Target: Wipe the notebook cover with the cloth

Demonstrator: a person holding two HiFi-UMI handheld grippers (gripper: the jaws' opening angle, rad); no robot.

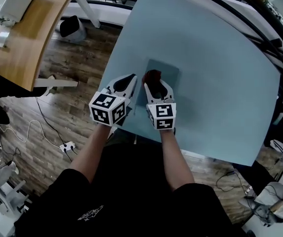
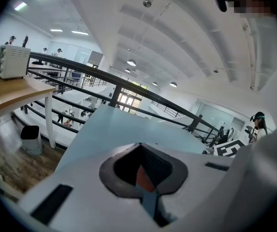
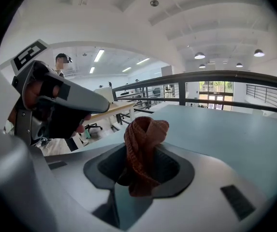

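A blue-grey notebook (image 1: pixel 168 75) lies flat on the pale blue table (image 1: pixel 220 83), near its front edge. My right gripper (image 1: pixel 153 83) hangs over the notebook's left part, shut on a bunched reddish-brown cloth (image 1: pixel 152 76). In the right gripper view the cloth (image 3: pixel 144 134) sticks up out of the closed jaws of the right gripper (image 3: pixel 140 151). My left gripper (image 1: pixel 130 79) is just left of the notebook's edge, close beside the right one. In its own view the left gripper (image 2: pixel 140 149) has its jaws shut together, and I see nothing held in them. The notebook does not show in either gripper view.
A wooden desk (image 1: pixel 27 28) carrying a white appliance (image 1: pixel 10 4) stands to the far left, with a small bin (image 1: pixel 72 28) beside it. Cables and a power strip (image 1: pixel 66 145) lie on the wooden floor. A black railing (image 2: pixel 128 83) runs behind the table.
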